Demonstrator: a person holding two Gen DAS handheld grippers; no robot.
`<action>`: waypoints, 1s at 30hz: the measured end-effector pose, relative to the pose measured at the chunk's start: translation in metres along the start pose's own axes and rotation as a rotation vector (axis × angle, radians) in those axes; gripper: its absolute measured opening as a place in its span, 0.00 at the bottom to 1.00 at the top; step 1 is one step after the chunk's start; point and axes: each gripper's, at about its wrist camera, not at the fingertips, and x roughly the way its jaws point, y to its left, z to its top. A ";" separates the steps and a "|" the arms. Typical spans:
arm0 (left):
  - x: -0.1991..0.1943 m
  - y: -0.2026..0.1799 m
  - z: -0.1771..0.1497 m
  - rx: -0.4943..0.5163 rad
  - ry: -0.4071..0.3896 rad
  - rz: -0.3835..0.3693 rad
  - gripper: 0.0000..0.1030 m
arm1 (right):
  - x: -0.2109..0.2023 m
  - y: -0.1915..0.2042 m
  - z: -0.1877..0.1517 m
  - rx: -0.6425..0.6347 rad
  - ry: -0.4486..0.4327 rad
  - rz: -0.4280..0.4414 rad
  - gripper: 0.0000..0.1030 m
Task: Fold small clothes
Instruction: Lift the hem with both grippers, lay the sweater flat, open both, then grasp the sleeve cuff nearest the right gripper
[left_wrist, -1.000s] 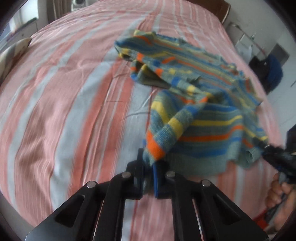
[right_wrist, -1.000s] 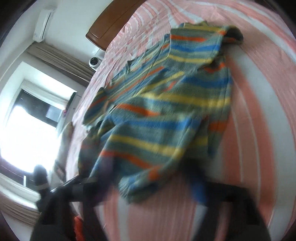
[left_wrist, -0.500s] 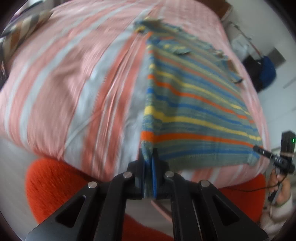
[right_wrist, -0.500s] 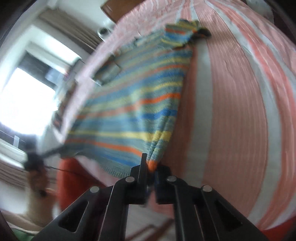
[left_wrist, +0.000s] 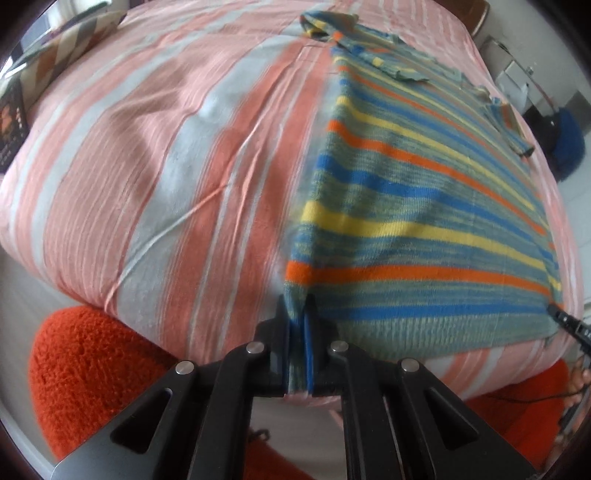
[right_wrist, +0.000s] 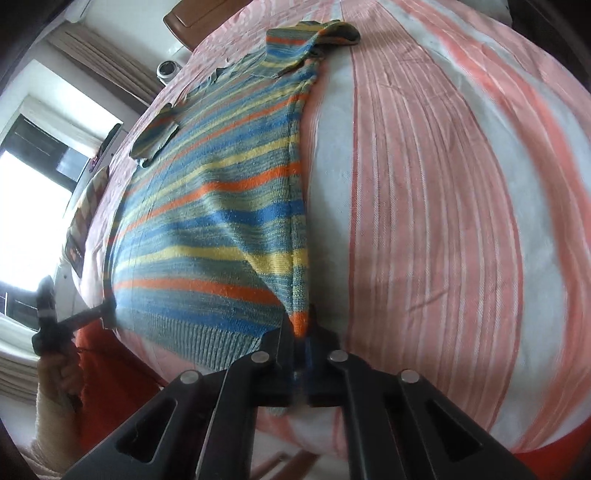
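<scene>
One knitted sweater (left_wrist: 424, 206) with blue, yellow and orange stripes lies stretched flat on one ribbed pink-and-white striped bedspread (left_wrist: 166, 155), its two bottom corners pinched in the clenched left gripper (left_wrist: 298, 354) and right gripper (right_wrist: 300, 354), far sleeves bunched and blurred at the top.

The sweater's (left_wrist: 424, 206) pinched hem corners vanish between black jaws in both wrist views — no fabric edge shows there. The far collar and sleeves lie bunched, their shape unclear. The right gripper (left_wrist: 570, 325) is cut off at the left view's edge. A dark blue object (left_wrist: 569, 144) beyond the bed (left_wrist: 147, 147) stays too blurred to identify.
</scene>
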 end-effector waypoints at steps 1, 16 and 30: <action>0.001 -0.001 0.000 0.007 -0.004 0.005 0.05 | 0.000 -0.001 -0.001 -0.005 0.002 -0.007 0.02; -0.054 -0.016 -0.023 0.094 -0.099 0.180 0.42 | -0.052 0.003 -0.020 -0.138 -0.053 -0.284 0.21; -0.024 -0.071 0.029 0.119 -0.409 0.136 0.86 | -0.006 0.062 0.000 -0.386 0.025 -0.177 0.35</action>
